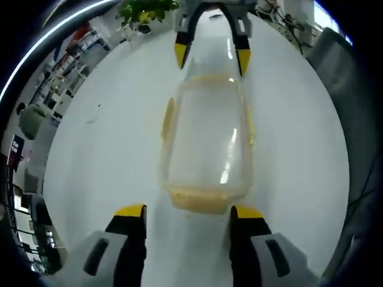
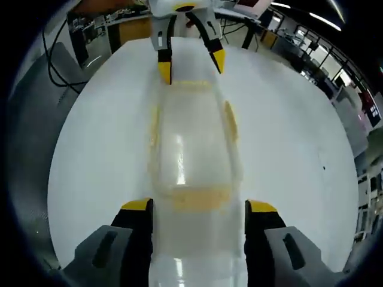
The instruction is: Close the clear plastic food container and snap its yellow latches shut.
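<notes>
The left gripper (image 1: 188,213) gapes before the container's (image 1: 207,140) near end on the white table (image 1: 108,149). The right gripper (image 2: 198,209) is spread around the opposite end. Yellow latches (image 1: 200,199) line the lid's rim.

You're standing in a large open lab or workshop hall. The round white worktop (image 1: 108,149) in front of you sits among rows of desks and benches (image 2: 119,27) loaded with equipment and loose cables (image 2: 60,66). Long ceiling strip lights (image 2: 326,21) run overhead, shelving with coloured items (image 1: 78,54) lines one side, and a green potted plant (image 1: 146,9) stands at the worktop's far edge.
</notes>
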Tool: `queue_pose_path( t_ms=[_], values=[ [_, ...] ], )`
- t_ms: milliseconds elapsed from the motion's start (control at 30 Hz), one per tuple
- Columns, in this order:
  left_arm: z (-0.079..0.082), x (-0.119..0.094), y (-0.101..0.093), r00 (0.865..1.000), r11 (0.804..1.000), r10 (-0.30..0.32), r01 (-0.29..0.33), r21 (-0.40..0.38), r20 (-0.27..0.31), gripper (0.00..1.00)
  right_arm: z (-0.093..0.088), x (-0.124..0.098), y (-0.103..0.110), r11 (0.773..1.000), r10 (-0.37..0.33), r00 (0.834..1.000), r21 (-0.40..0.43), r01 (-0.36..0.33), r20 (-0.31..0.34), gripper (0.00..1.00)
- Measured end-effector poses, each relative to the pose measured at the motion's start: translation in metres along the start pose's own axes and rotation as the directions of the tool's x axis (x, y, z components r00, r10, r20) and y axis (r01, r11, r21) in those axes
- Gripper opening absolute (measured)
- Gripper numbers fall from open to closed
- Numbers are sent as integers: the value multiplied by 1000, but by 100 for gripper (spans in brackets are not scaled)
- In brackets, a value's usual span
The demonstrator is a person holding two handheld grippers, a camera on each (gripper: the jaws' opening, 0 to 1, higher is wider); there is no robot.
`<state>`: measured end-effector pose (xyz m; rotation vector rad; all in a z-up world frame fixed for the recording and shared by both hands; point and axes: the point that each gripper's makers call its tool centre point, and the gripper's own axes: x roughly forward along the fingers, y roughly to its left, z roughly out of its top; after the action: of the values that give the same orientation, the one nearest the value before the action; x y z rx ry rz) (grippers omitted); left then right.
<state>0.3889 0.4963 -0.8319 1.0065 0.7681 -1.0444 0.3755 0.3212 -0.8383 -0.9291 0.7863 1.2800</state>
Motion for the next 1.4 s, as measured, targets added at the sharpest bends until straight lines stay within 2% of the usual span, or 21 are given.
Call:
queue_pose_path(
  t_ms=[100,200,367,467,567,733,1000,1400],
  values=[
    [-1,1,-2,999,999,-30,30,45,-12,48,-2,5,-1,999,20,999,-25,-21,-27,54],
    [-1,2,-1,998,998,-51,52,43,-20,47,0,7,-3,999,34,999,-39,-35,-31,48],
    [0,4,-2,996,995,-91,91,41,-15,44,1,9,-2,996,77,996,-41,-79,-37,45],
    [3,6,-5,992,991,-123,123,54,-8,40,2,10,5,991,125,991,-37,-127,-37,39],
    [4,6,-13,985,983,-171,171,58,-18,34,2,12,3,990,138,989,-19,-139,-43,39],
    [4,6,-13,979,978,-202,201,51,0,34,2,12,3,988,151,987,-28,-153,-61,39],
    [4,8,-20,958,960,-280,280,4,57,35,0,12,2,985,165,984,-45,-168,-62,39],
    [7,11,-23,957,958,-286,287,6,-47,35,-1,11,0,985,165,979,-38,-170,-120,38]
  ],
)
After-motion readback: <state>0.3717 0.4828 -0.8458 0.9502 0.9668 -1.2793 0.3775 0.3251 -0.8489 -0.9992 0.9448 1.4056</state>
